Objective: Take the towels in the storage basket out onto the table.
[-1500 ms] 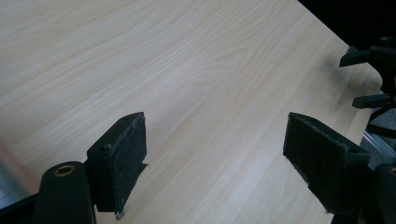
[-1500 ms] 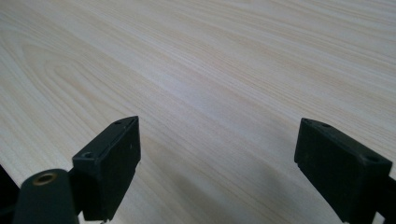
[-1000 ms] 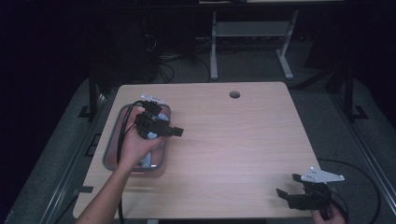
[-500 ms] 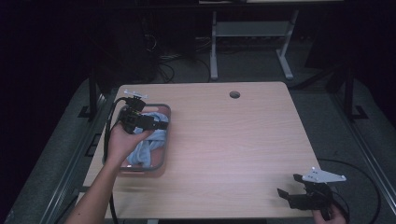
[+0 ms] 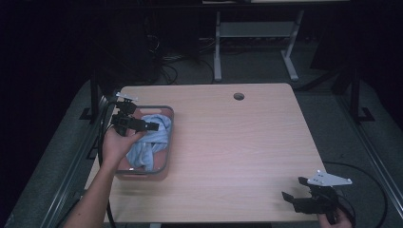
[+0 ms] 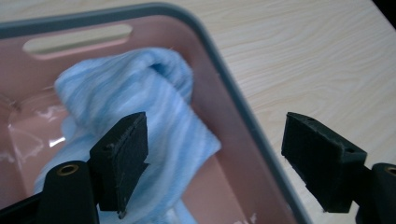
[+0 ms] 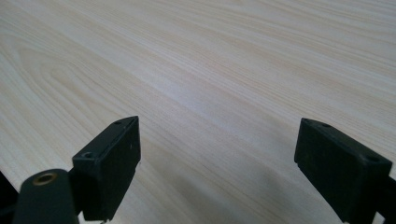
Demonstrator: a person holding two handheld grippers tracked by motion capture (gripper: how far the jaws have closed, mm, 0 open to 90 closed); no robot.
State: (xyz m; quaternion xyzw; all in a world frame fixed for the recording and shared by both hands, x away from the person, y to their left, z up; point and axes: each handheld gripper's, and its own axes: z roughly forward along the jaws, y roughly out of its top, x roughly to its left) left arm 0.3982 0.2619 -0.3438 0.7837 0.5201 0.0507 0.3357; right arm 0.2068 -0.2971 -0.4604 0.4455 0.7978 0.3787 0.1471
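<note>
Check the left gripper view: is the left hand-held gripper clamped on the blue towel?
No: the left hand-held gripper has its jaws wide apart above the blue towel in the pink basket.

the left gripper (image 5: 151, 126) is black, with a small grey plate on top and a black cable hanging down. the right gripper (image 5: 295, 194) is black too, with a grey three-cornered plate. both have square black pads (image 6: 122, 151) and round brass-coloured holes. the arm is bare, with no sleeve.
</note>
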